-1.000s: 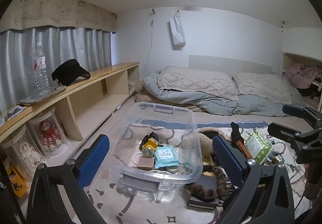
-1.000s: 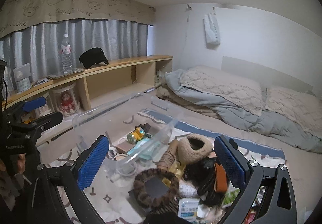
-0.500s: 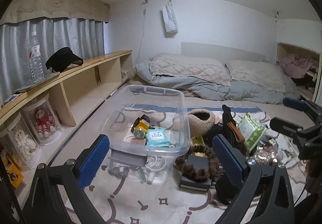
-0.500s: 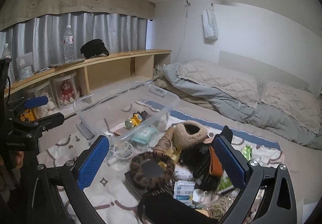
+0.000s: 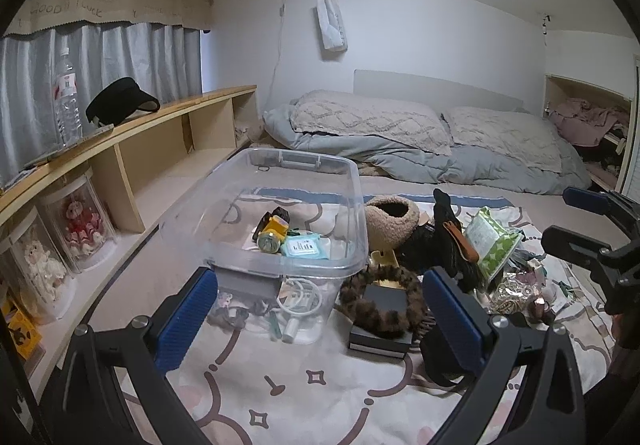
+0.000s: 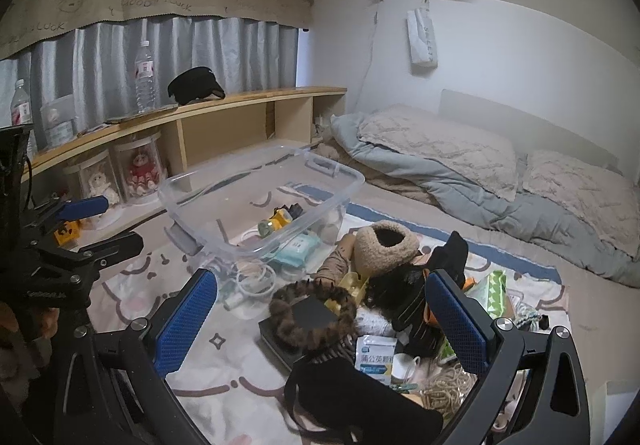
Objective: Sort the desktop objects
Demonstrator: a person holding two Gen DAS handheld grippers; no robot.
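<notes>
While both rigs hung over the patterned mat [image 5: 304, 377], I had the left hand-held gripper [image 5: 320, 317] spread apart with nothing in it, right hand-held gripper [image 6: 322, 319] same. Clear bin [image 5: 352, 181] sat left, pile beside it on the right. Furry scrunchie [image 6: 312, 315] on the black box [image 6: 280, 341] looked soft and light, so I'd pinch its ring. Bedroom floor, shelf [image 5: 168, 113] left, bedding [image 5: 400, 149] behind.
</notes>
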